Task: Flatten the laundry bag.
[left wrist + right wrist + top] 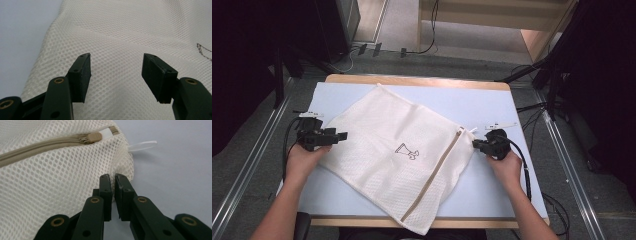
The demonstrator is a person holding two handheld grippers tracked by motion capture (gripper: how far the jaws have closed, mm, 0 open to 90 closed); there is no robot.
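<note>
Right now the cream mesh laundry bag (402, 150) is lying flat and skewed across the pale blue table (492, 105), its lower corner hanging over the near edge and its tan zipper (50, 143) closed. My right gripper (112, 178) is pinching only a thin fold of mesh at the bag's corner just below the zipper pull (93, 137), so a pull could be slipping it free. My left gripper (116, 66) is hovering with jaws spread wide over the opposite edge, gripping nothing, so the bag may be sliding toward the overhang.

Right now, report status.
Left gripper open over mesh bag. Right gripper shut on bag edge near zip. Nothing in the way.
</note>
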